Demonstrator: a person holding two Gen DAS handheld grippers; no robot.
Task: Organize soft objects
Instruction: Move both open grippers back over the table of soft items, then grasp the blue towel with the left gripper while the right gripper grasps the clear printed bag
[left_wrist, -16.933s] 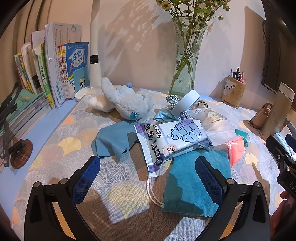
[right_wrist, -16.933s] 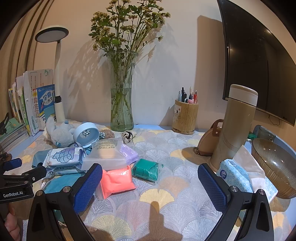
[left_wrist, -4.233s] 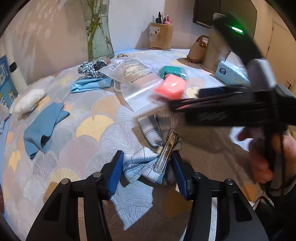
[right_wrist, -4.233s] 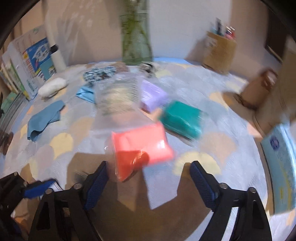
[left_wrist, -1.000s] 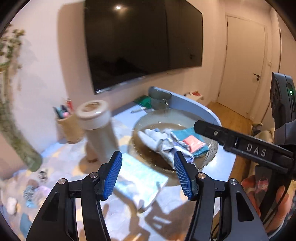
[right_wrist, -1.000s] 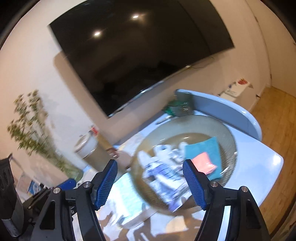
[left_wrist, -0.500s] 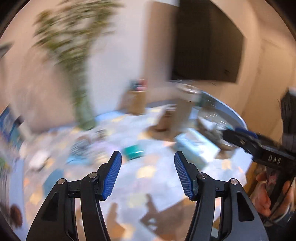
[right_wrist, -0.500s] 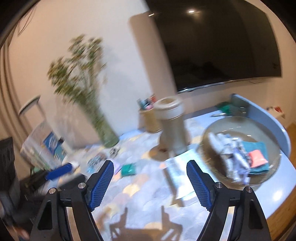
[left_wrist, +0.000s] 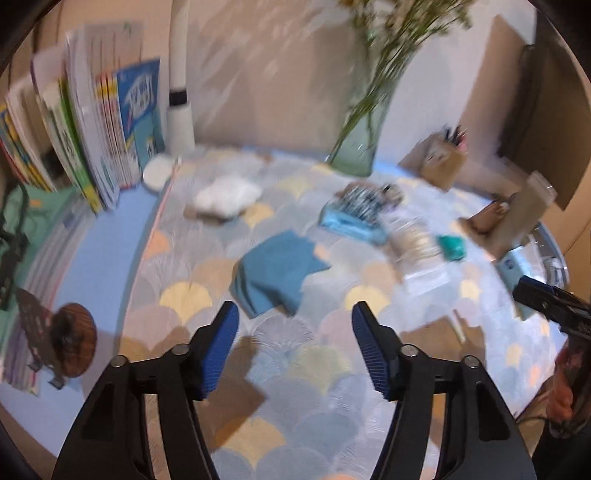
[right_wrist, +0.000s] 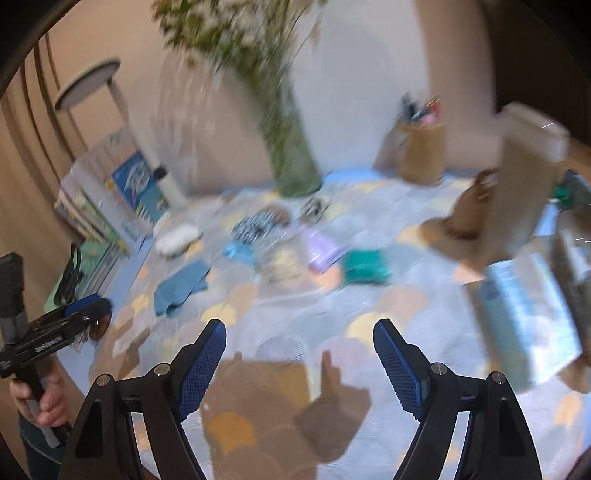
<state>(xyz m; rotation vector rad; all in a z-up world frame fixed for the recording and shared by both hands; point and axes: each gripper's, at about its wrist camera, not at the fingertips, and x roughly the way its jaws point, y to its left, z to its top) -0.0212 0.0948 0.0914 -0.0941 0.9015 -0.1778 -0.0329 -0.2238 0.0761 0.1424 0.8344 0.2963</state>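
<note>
Both views are motion-blurred. My left gripper is open and empty, held above the patterned tablecloth just short of a blue cloth. Beyond it lie a white fluffy item, a light blue item under a patterned fabric, a clear bag and a teal pack. My right gripper is open and empty over the cloth's front part. Ahead of it are the teal pack, a purple pack, the clear bag and the blue cloth.
Books stand at the left, a lamp post and a flower vase at the back. A pen holder, a tall flask and a tissue pack are at the right. A brown round item sits left.
Both grippers have swung left from the bowl at the table's right end and now face the remaining soft items on the cloth. Both stay open and empty.
</note>
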